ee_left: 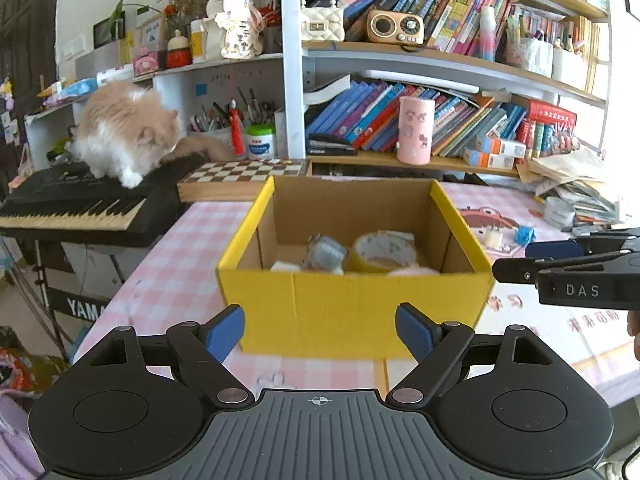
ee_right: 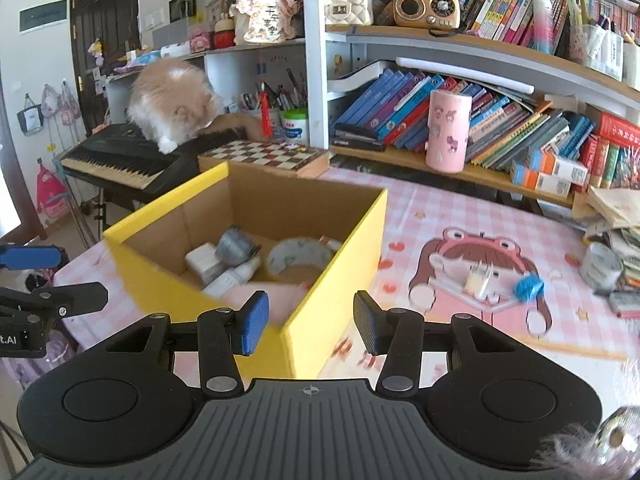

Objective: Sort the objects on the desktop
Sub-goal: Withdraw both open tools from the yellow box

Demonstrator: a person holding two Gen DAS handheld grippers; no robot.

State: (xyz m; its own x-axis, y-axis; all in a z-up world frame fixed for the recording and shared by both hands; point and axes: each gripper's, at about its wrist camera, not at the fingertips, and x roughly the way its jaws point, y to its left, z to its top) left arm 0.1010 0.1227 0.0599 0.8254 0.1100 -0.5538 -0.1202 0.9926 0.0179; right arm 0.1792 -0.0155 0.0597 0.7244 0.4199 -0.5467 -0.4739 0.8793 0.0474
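Note:
A yellow cardboard box [ee_left: 352, 312] stands on the pink checked tablecloth; it also shows in the right wrist view [ee_right: 320, 304]. Inside lie a roll of tape [ee_right: 298, 258], a grey object [ee_right: 236, 245], white bottles [ee_right: 236, 276] and something pink [ee_right: 280, 300]. On the cloth to its right lie a white charger plug [ee_right: 480, 280] and a small blue object [ee_right: 529, 287]. My left gripper [ee_left: 320, 332] is open and empty in front of the box. My right gripper [ee_right: 308, 322] is open and empty over the box's near right corner; it shows at the right edge of the left wrist view [ee_left: 516, 262].
A cat [ee_left: 128, 132] stands on a black keyboard [ee_left: 80, 208] at the far left, beside a chessboard [ee_left: 240, 176]. Bookshelves with a pink cylinder [ee_right: 446, 132] run behind the table. A silver tape roll [ee_right: 600, 266] and stacked papers [ee_right: 616, 216] lie at the right.

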